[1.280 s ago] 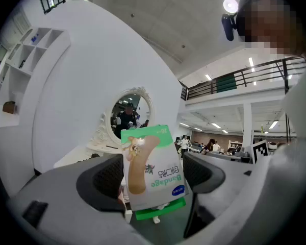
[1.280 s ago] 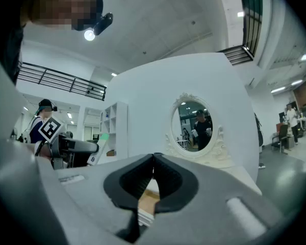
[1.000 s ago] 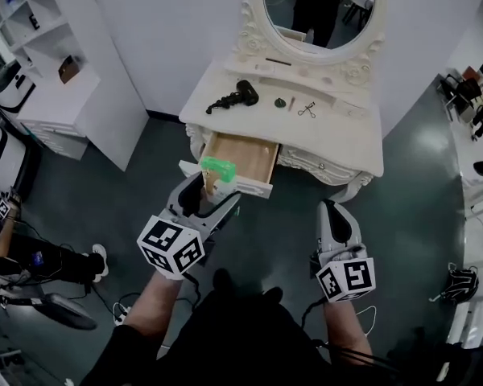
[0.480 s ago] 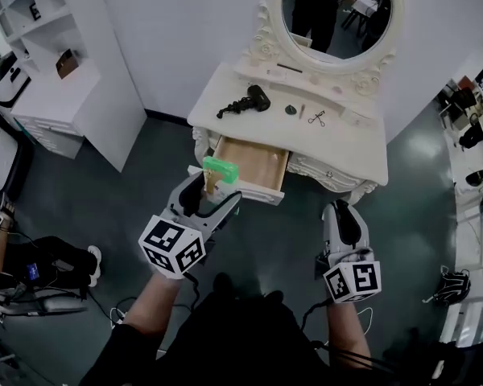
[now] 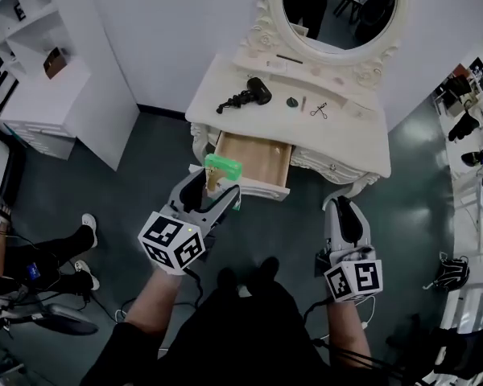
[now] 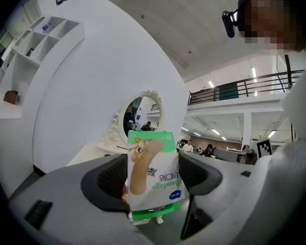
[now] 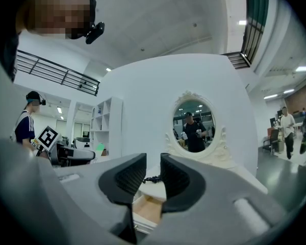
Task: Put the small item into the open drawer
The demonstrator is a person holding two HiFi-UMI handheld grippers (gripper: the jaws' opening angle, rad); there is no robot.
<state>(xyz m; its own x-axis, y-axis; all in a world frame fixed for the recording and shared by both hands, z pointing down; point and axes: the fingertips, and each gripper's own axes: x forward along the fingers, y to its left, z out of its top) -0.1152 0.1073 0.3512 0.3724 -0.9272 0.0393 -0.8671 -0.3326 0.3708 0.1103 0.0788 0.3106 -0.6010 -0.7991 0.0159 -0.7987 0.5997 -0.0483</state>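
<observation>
The left gripper (image 5: pixel 212 186), its jaws just closing, held the packet (image 5: pixel 222 167). It needed to go toward 12 o'clock, above the drawer (image 5: pixel 258 158), before releasing. The right gripper (image 7: pixel 153 173) was almost closed, empty.

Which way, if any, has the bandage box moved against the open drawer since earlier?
Yes: in the head view the bandage box has slid left along the front of the open drawer, to its left corner.

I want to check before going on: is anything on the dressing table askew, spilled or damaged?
Nothing stands out. Only the drawer is open; the hair dryer and the scissors lie flat on the tabletop.
</observation>
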